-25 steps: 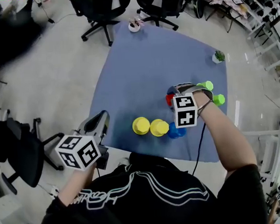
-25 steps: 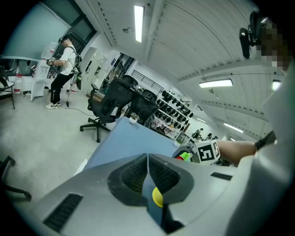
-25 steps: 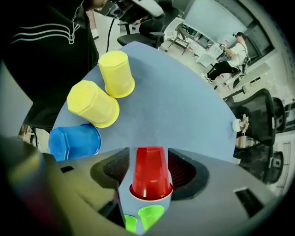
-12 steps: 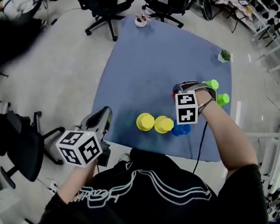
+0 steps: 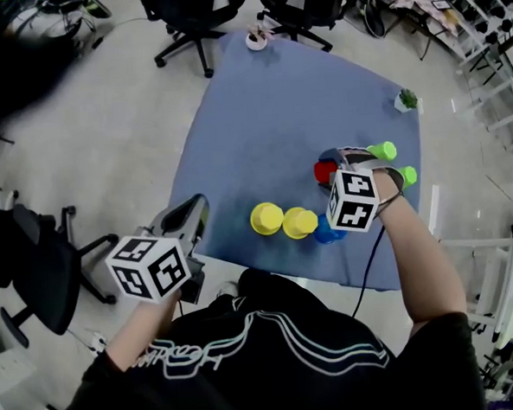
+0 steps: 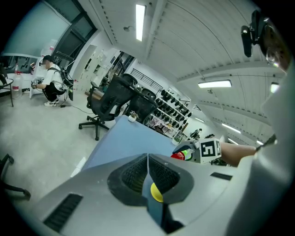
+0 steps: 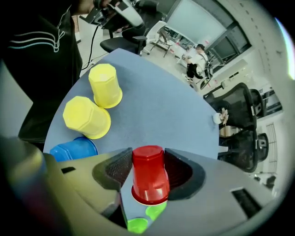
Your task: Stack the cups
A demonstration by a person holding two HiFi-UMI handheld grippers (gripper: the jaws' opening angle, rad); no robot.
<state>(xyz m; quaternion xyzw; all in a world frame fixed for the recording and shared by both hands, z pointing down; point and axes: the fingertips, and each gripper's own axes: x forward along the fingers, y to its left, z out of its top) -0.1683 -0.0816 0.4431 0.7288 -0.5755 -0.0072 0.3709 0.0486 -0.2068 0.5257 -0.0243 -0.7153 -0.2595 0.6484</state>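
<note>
Between the right gripper's (image 7: 147,159) jaws, which have just been closing: one red cup (image 7: 148,179), upside down, pinched at its sides, above the blue tabletop (image 5: 269,121). Beside it: two green cups (image 5: 382,150). Nearby: two yellow cups (image 7: 86,116), inverted, side by side; one blue cup (image 7: 73,150) next to them. Left gripper (image 6: 147,159): jaws pressed together, empty, off the table's near edge.

Inverted red cup (image 7: 148,177), gripped

Black office chairs (image 5: 191,11) stand on pale floor (image 5: 106,148).
</note>
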